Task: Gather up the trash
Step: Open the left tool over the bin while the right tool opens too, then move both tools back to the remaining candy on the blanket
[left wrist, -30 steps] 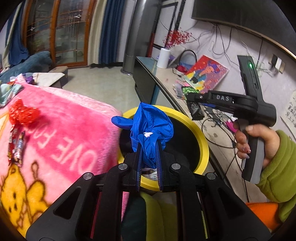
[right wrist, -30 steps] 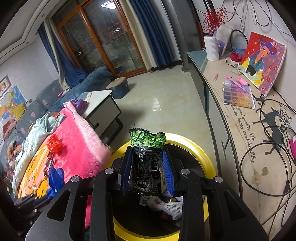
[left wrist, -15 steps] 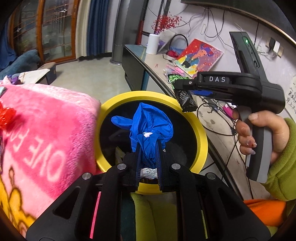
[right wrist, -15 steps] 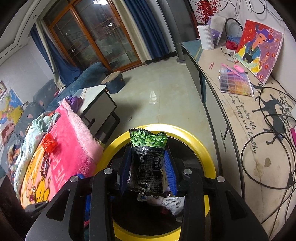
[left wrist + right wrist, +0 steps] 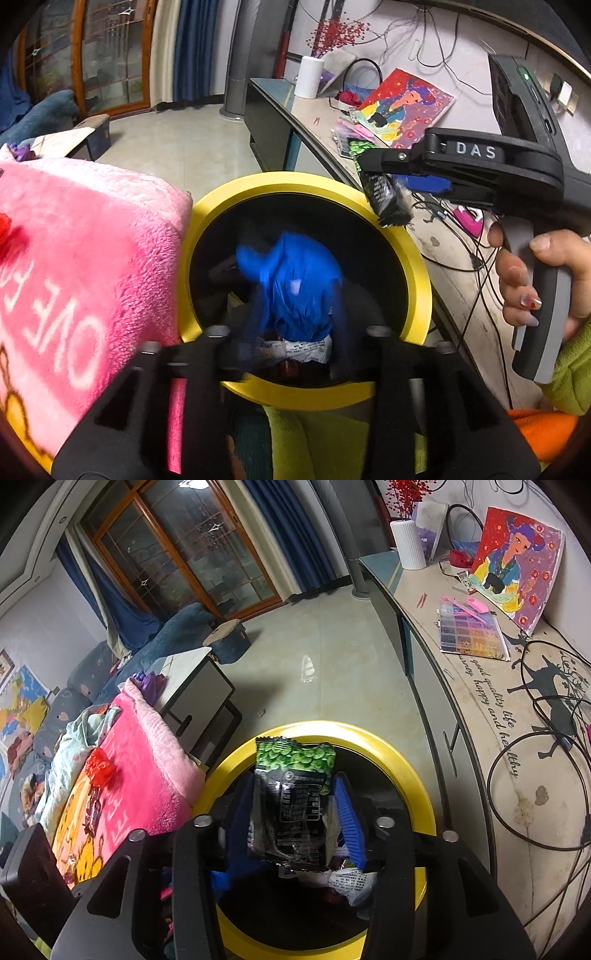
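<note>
Left claw point(image 5: 295, 332): lower centre of the left wrist view, blurred, jaws opening over the yellow-rimmed bin point(image 5: 417, 266). Crumpled blue plastic bag point(image 5: 291, 284) sits between the spread fingers above the bin's dark mouth; pads appear clear of it.

Right claw point(image 5: 295, 819): lower centre of the right wrist view, jaws opening. Green-and-black snack wrapper point(image 5: 295, 794) stands upright between the fingers over the same bin; the blue pad at right shows a gap from it.

Printed paper scraps point(image 5: 351, 882): inside the bin, lower right.

Pink blanket point(image 5: 74, 258): left, touching the bin's rim.

Red wrapper point(image 5: 99, 771): on the blanket, left of frame.

Worktop point(image 5: 517, 775): right side, with cables.
</note>
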